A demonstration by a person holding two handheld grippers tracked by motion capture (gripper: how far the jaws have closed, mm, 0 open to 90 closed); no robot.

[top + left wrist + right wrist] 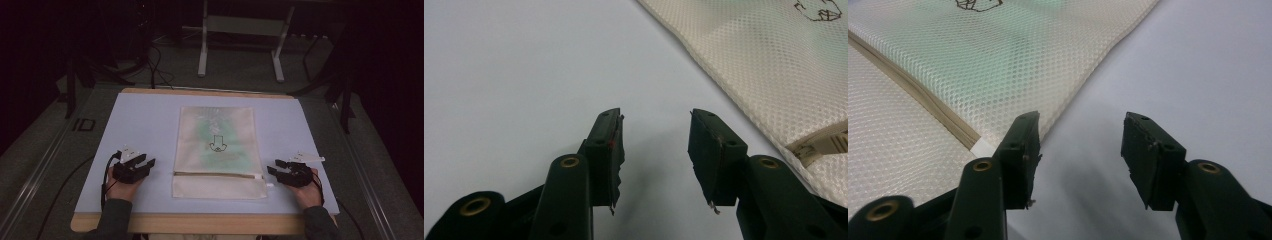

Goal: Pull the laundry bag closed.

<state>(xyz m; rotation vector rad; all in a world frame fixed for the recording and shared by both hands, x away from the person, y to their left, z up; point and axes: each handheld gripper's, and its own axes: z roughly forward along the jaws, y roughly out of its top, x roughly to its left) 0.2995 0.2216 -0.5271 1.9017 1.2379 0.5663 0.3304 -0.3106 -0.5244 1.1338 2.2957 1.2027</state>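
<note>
Mesh pouch (216, 150) flat at frame centre on pale blue mat (145, 125): cream netting, green tint inside, dark printed motif, zipper (217, 174) across lower part. Left gripper (142, 164) lower left, jaws released, empty. Right gripper (276, 169) lower right, jaws released, beside zipper end.

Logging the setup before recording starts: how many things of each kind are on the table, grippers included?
Mesh zip bag: 1
Blue-grey mat under it: 1
Handheld grippers: 2, the left gripper and the right gripper, both with jaws apart and holding nothing
Total: 4
</note>
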